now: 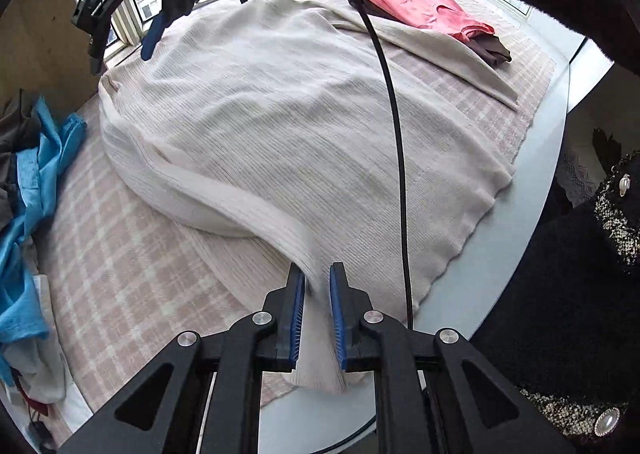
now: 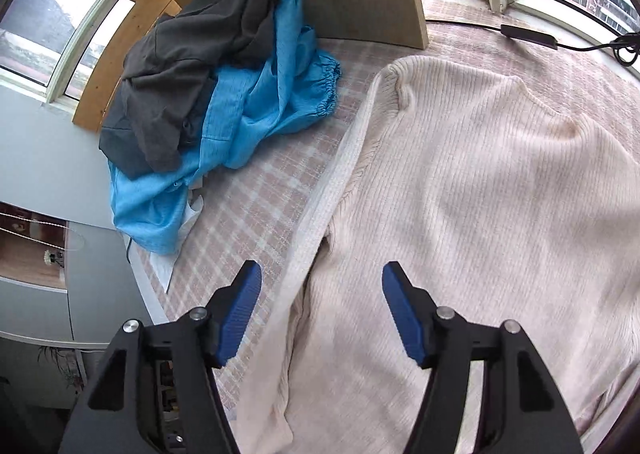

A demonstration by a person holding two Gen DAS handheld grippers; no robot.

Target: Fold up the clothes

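The cream sweater (image 1: pixel 280 113) lies spread on the checked cloth (image 1: pixel 120 254) covering the worktop. The left gripper (image 1: pixel 318 310) has its fingers clamped on the sleeve cuff; the right gripper (image 2: pixel 320 310), fingers apart, hovers above the sweater's shoulder. Sleeve-folding seems underway; next, probably carry the cuff across the sweater's body.

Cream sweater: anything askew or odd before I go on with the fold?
The cream sweater lies bunched rather than flat, one sleeve twisted toward the left gripper, which pinches its cuff. A black cable drapes across the body. The right gripper hovers open above it. No damage shows.
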